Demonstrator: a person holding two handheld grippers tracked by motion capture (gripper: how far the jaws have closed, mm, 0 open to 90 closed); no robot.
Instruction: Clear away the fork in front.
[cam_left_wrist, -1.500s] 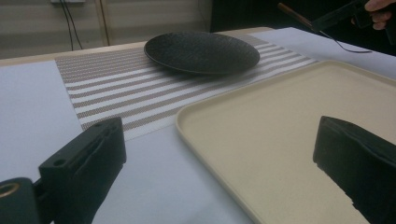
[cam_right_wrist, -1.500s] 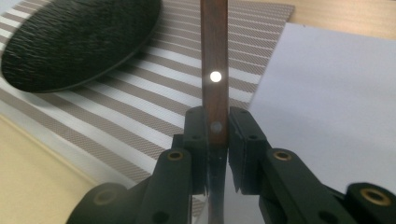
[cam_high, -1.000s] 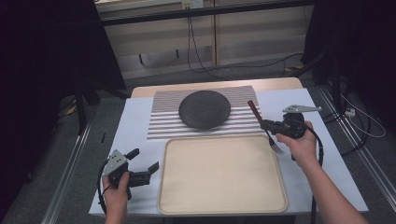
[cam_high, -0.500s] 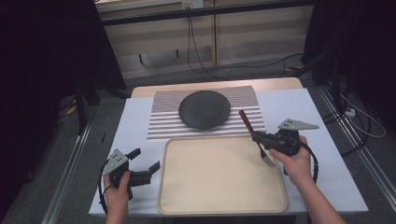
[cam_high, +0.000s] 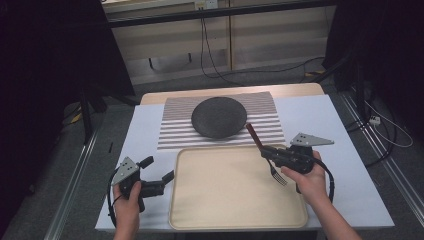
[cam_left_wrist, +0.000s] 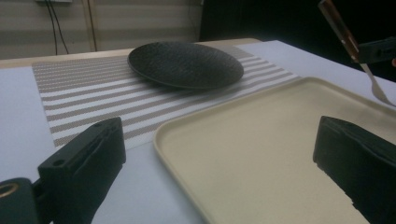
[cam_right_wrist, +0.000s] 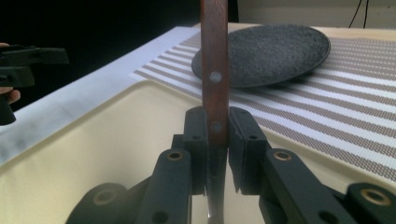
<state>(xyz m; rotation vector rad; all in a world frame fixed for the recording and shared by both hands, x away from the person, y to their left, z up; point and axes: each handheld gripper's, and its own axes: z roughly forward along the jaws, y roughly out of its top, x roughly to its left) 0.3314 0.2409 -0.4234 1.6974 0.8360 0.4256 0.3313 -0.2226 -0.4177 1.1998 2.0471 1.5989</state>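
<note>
Nearest in the high view, the left tool (cam_high: 161, 181) is held low over the white desk (cam_high: 145, 135) just off the left edge of the beige tray (cam_high: 200, 210), with its jaws spread wide and nothing gripped between them; in the left gripper view the tray's near-left corner can be seen through that gap. The tray is laid flat on the near half of the desk, and its surface is bare. A bit farther in, on the right side, the right tool (cam_high: 267, 152) is held above the tray's far-right part, and it's clamped tight on a fork (cam_high: 264, 156). The grip is taken on the handle: in the right gripper view the brown wooden handle (cam_right_wrist: 214, 70) is seen pinched between the two pads, with two rivets showing, one right at the pads. From above, the fork is tilted, with the handle end pointed up and far-left toward the plate and the metal tines hung down toward the near right, over the tray, seemingly not touching it. Beyond the tray, a striped placemat (cam_high: 172, 135) is spread across the desk, and a dark round plate (cam_high: 219, 116) is set on the middle of it, well apart from both tools.
</note>
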